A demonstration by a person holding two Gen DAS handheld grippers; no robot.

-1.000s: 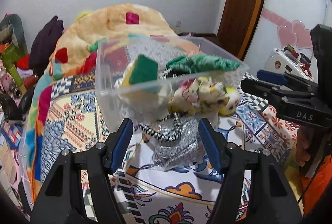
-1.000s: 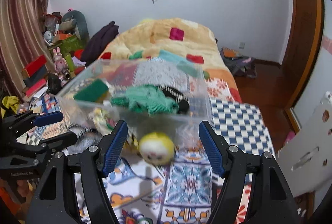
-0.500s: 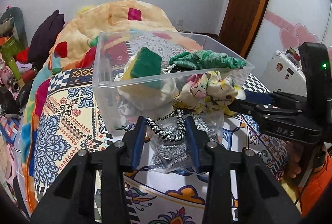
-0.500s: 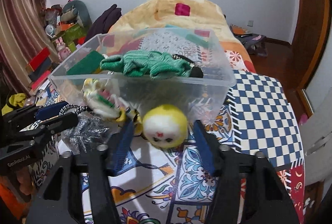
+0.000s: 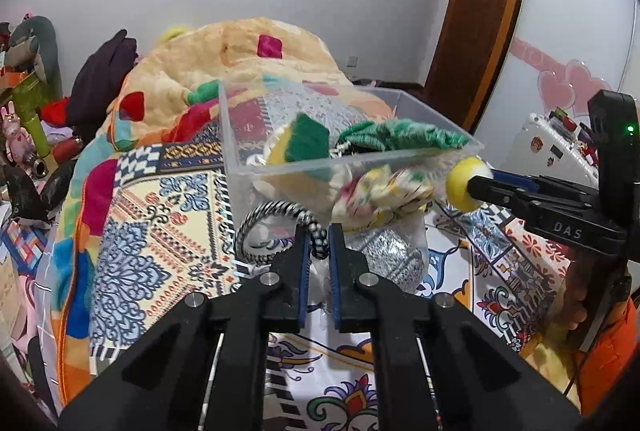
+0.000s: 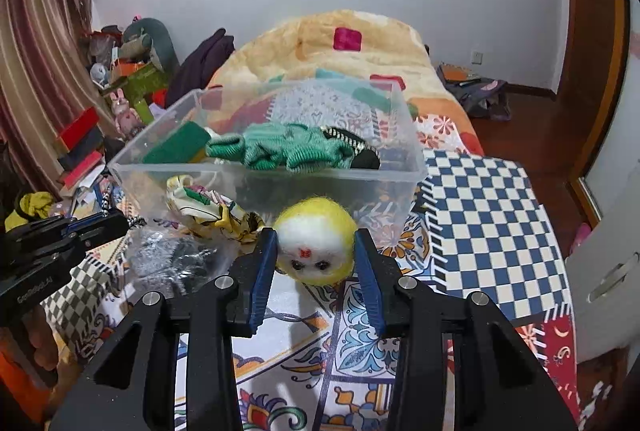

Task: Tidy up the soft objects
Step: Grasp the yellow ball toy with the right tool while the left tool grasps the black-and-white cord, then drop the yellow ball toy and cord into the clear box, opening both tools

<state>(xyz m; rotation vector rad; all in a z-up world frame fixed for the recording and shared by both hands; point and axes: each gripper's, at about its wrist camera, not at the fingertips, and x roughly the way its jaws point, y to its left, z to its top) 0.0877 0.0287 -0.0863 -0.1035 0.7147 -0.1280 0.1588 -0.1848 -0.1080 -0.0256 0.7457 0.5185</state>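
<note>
A clear plastic bin (image 5: 240,135) (image 6: 132,167) stands on the patterned bedspread and holds a green knit cloth (image 6: 280,149) and a green-and-yellow sponge (image 5: 308,141). My left gripper (image 5: 319,251) is shut on a black-and-white braided cord (image 5: 272,215), lifted just before the bin. A silver glitter item in a clear bag (image 5: 392,255) lies under it. My right gripper (image 6: 316,251) is shut on a yellow-and-white plush ball (image 6: 314,243), also visible in the left wrist view (image 5: 462,187). A floral cloth (image 6: 204,207) lies against the bin's front.
A heaped orange blanket (image 6: 340,47) lies behind the bin. Toys and boxes (image 6: 120,79) crowd the left side of the room. A checkered part of the bedspread (image 6: 480,199) stretches to the right. A white cabinet (image 6: 604,271) stands at the far right.
Both grippers have closed: the left on the braided cord, now raised off the bed, and the right on the plush ball. Both moved closer to the bin.
</note>
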